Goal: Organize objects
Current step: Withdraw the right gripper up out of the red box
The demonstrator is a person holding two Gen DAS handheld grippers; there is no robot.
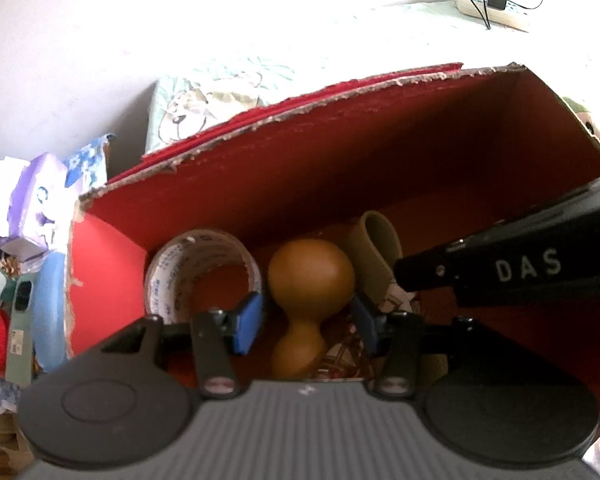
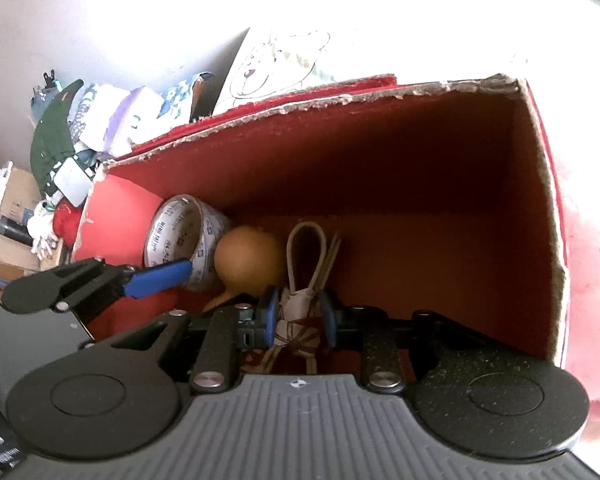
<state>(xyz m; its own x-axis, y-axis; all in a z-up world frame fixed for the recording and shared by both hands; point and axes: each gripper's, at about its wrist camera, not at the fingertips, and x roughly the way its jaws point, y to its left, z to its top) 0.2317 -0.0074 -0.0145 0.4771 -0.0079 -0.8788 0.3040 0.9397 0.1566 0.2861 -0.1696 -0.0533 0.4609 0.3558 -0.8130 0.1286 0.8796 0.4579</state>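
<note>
Both hand-held grippers reach down into a red cardboard box with a torn upper rim. In the left wrist view, the left hand-held gripper stands released, and its blue pads are at both sides of a brown wooden gourd without pressing it; the gourd lies on the box floor at the middle, with its big bulb toward 12 o'clock. This gourd looks hard, smooth and light, so I judge it may slip; the narrow waist between the two bulbs is the best place to take it. At 9 o'clock from the gourd a roll of printed tape stands on its edge; its small blue letters are too blurred to read. In the right wrist view, the right hand-held gripper is clenched on a folded fabric bundle with a beige loop strap and thin sticks, perhaps a small umbrella. It seems soft and light, easy to squeeze. The white letters "DAS" are readable on the right gripper's black finger.
</note>
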